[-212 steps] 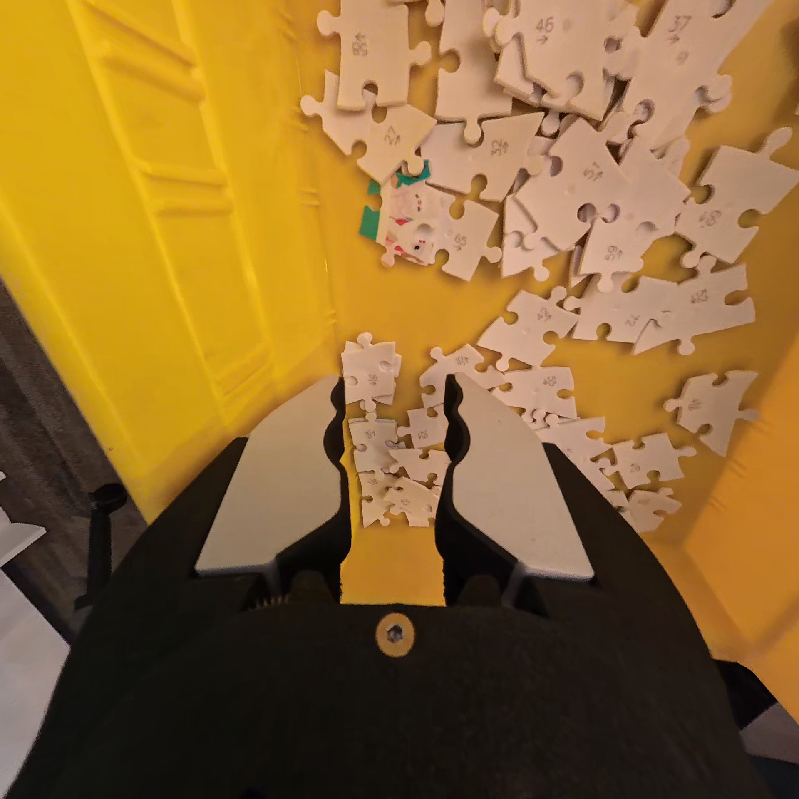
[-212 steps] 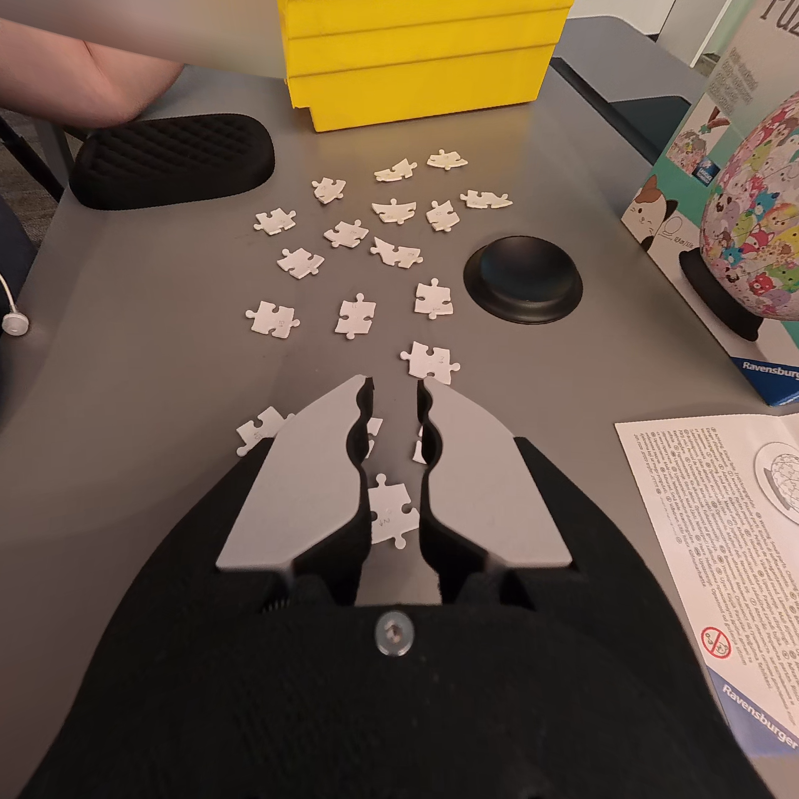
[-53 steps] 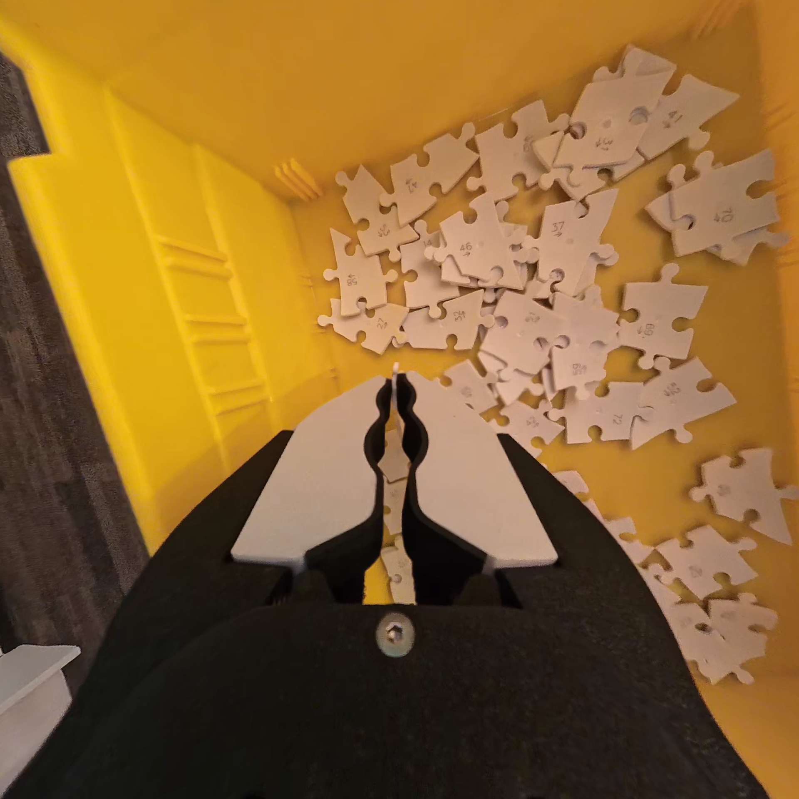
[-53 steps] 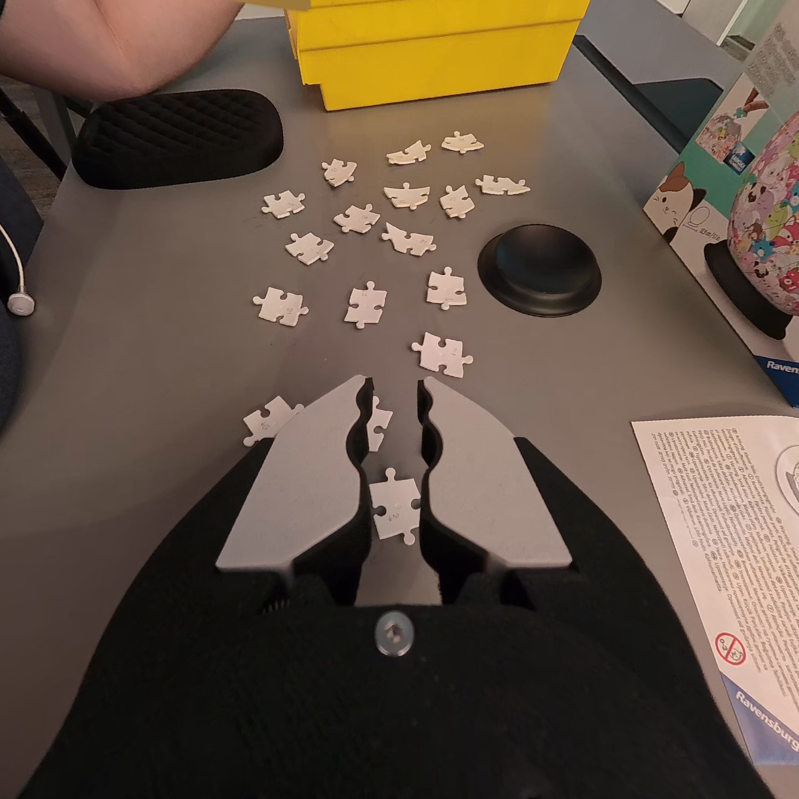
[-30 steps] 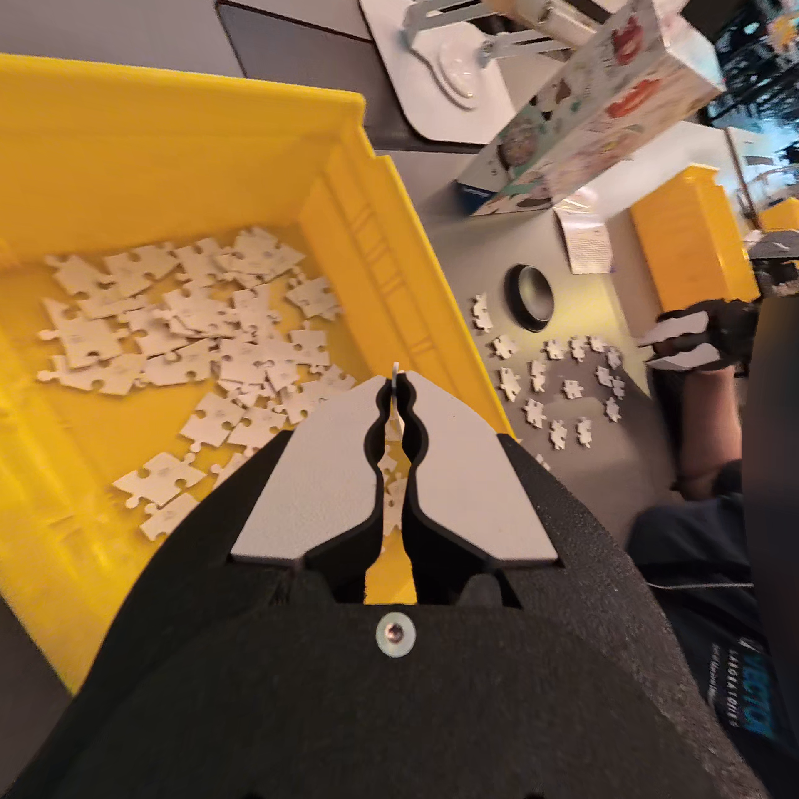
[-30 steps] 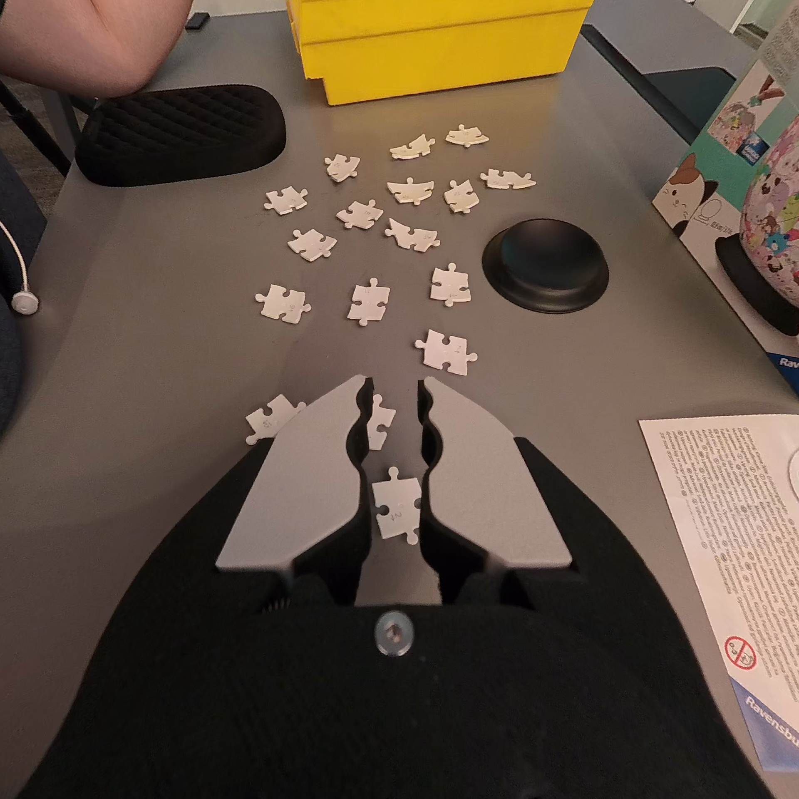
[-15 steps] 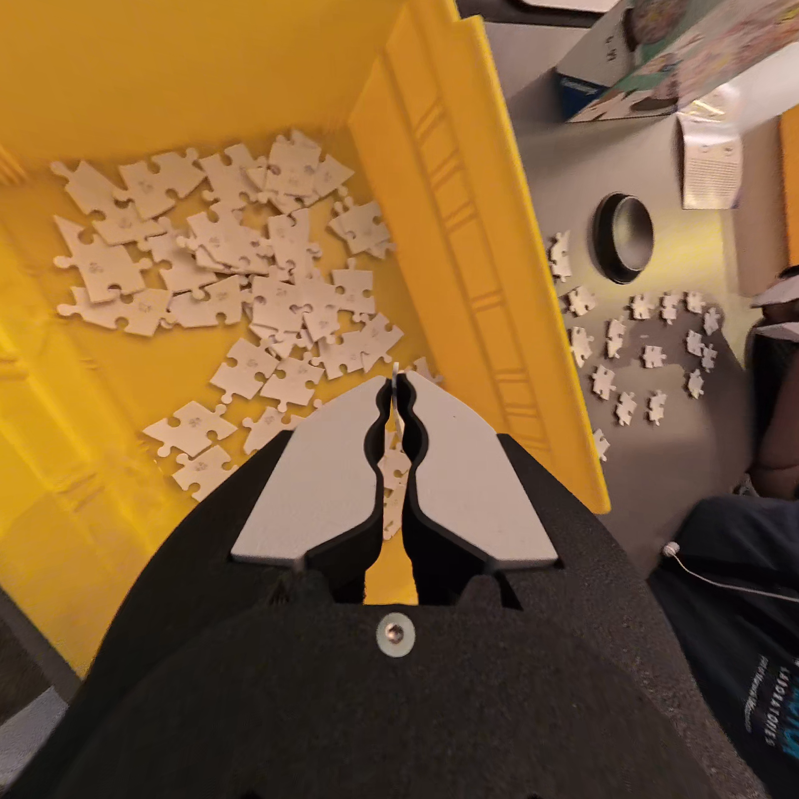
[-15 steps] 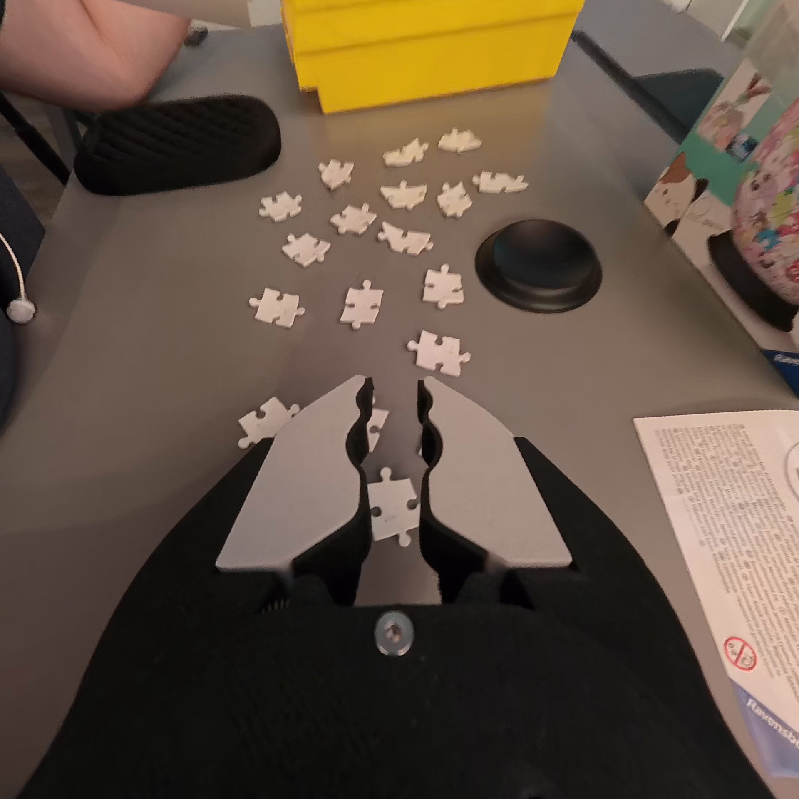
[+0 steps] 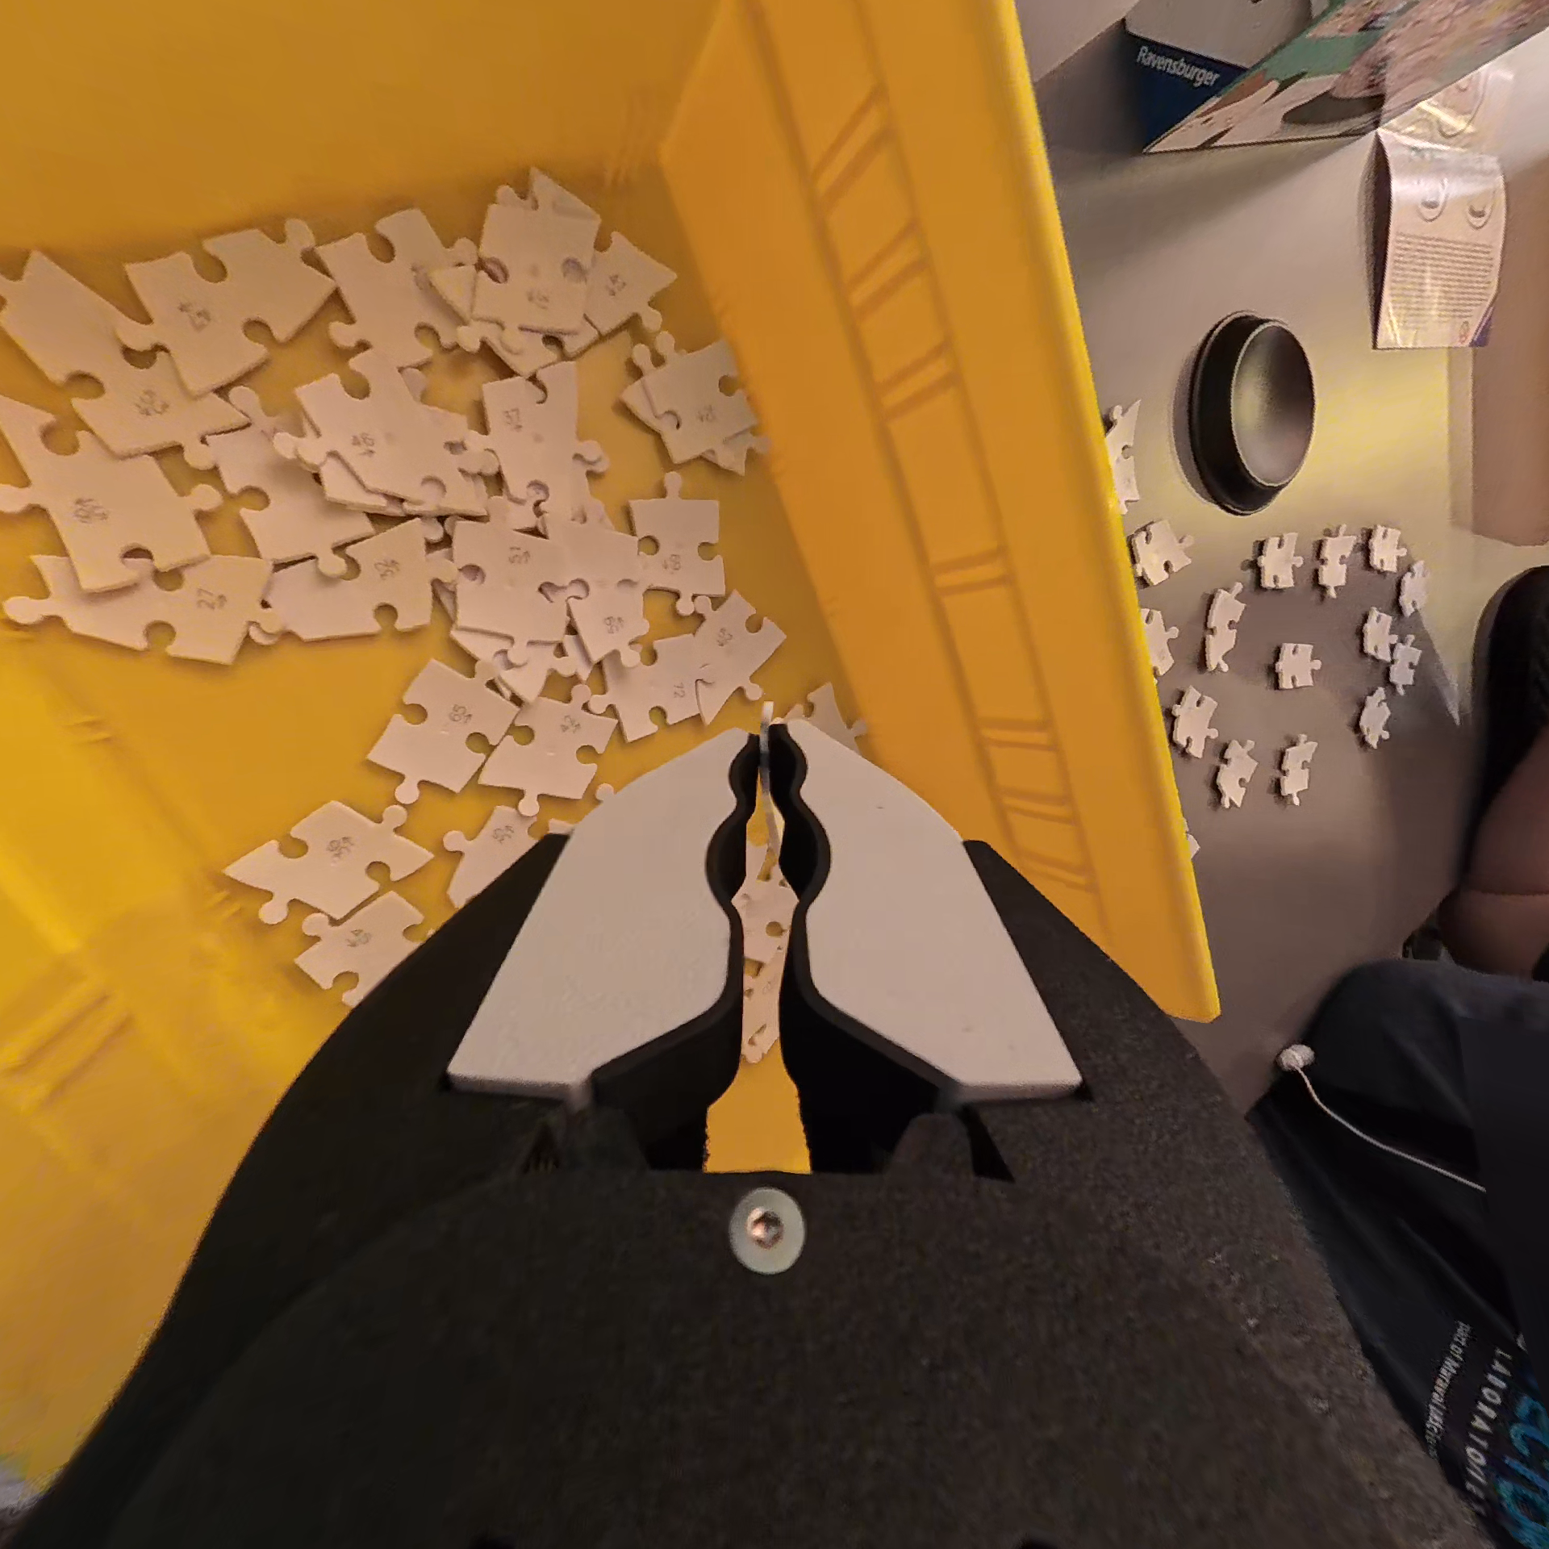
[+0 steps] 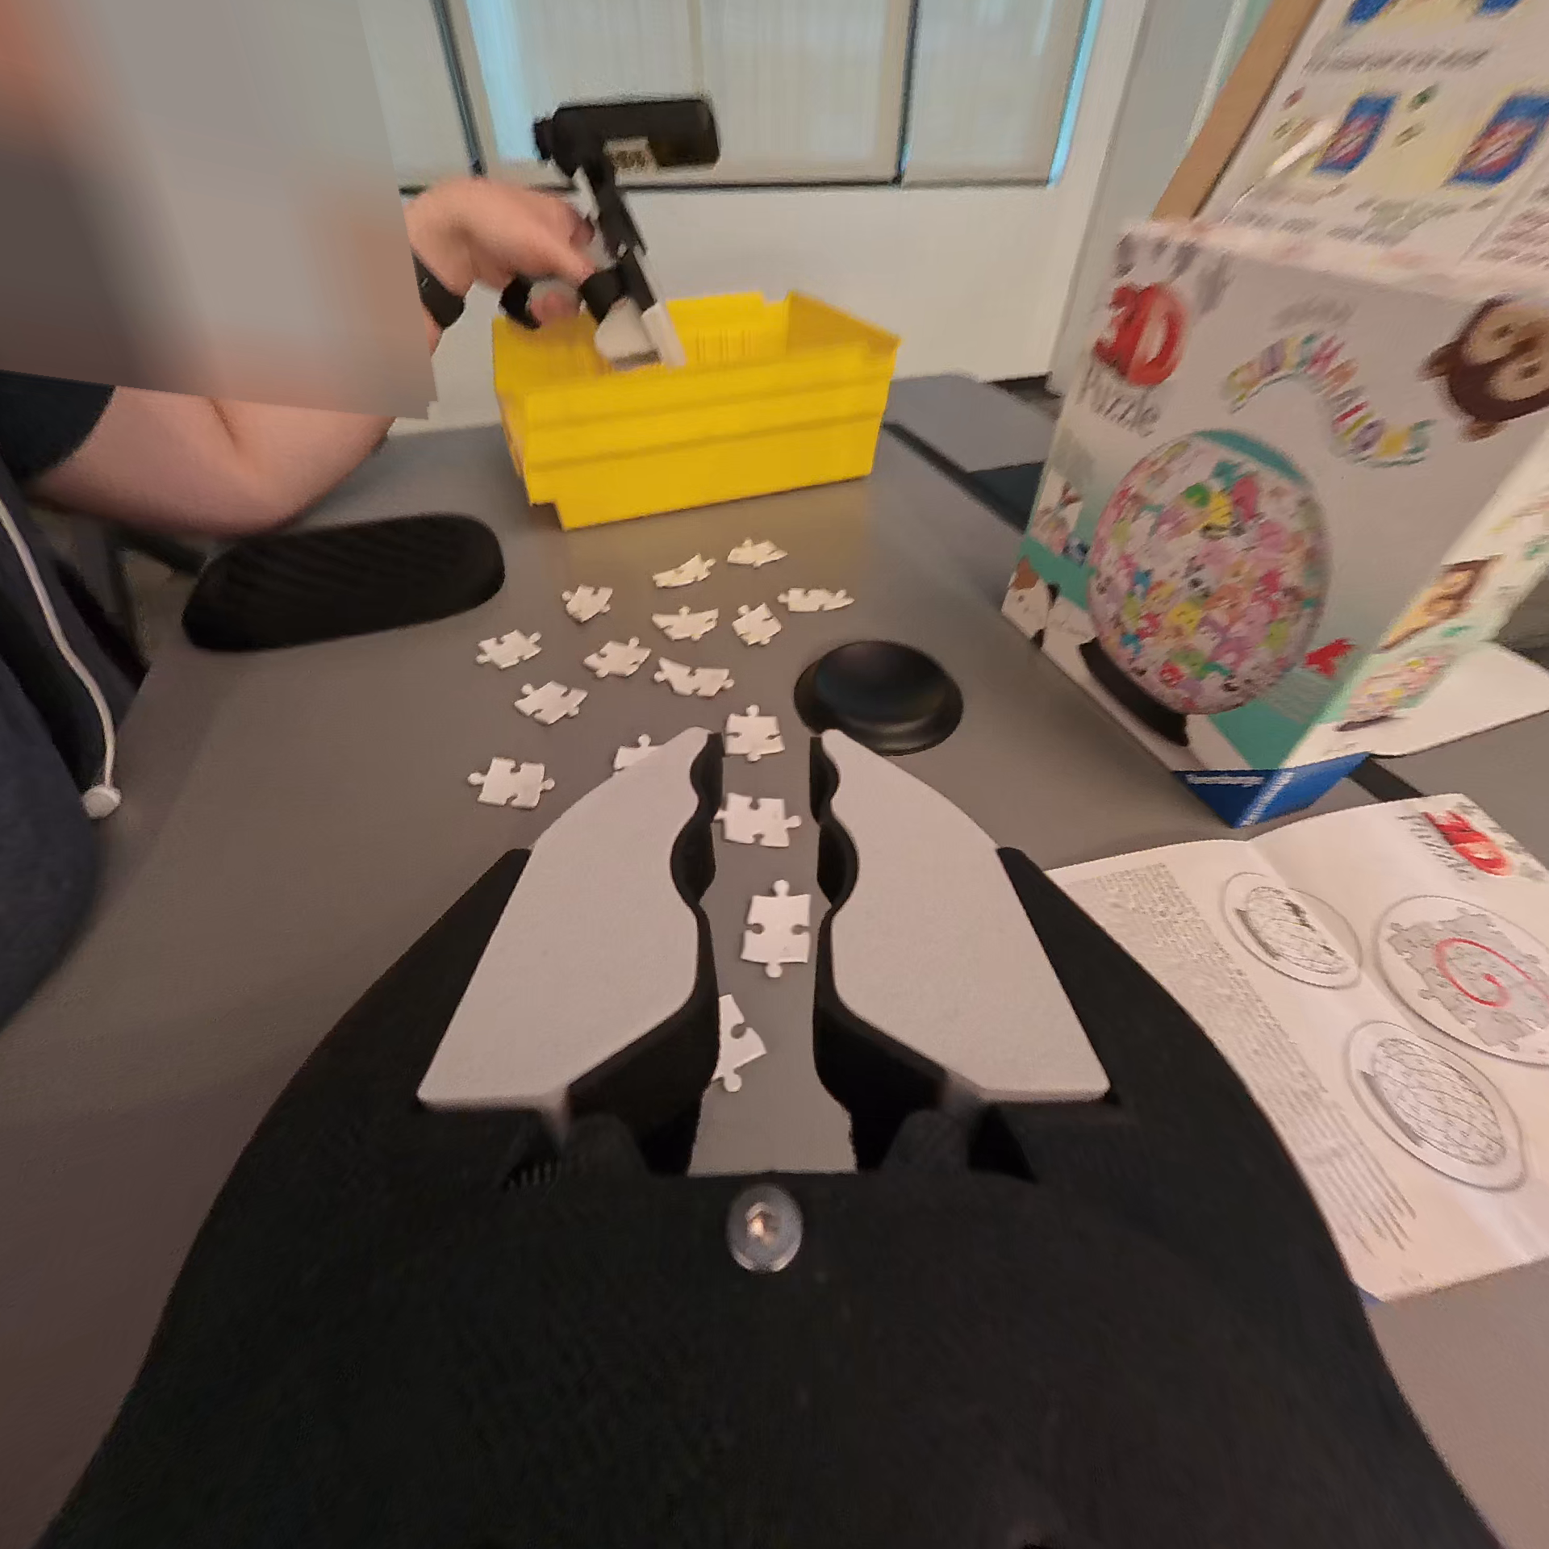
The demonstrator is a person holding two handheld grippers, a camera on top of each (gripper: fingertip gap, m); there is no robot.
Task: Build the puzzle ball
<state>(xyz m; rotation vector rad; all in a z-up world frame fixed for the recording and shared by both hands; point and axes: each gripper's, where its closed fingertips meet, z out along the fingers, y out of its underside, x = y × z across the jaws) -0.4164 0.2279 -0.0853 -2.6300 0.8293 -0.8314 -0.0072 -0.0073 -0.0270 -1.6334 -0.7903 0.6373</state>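
Jaws of the left gripper (image 9: 766,738) stand almost closed, pinching one thin puzzle piece (image 9: 766,784) edge-on between the tips, above the loose pieces (image 9: 503,578) lying face-down in the yellow bin (image 9: 914,419). How firmly the piece sits is hard to judge, since only its edge shows. Jaws of the right gripper (image 10: 761,742) stand narrowly parted and hold nothing; it hovers over the grey table (image 10: 293,838), with several sorted pieces (image 10: 775,926) lying flat below and beyond it. Near them sits the black ball stand (image 10: 878,696), then the puzzle box (image 10: 1257,520) and, nearer the right gripper, the open instruction sheet (image 10: 1341,1006).

The step in hand looks like carrying the pinched piece out of the bin to join the spread on the table. To do it well, keep the pinch steady, lift clear of the bin wall, and set the piece flat in a bare spot, apart from its neighbours
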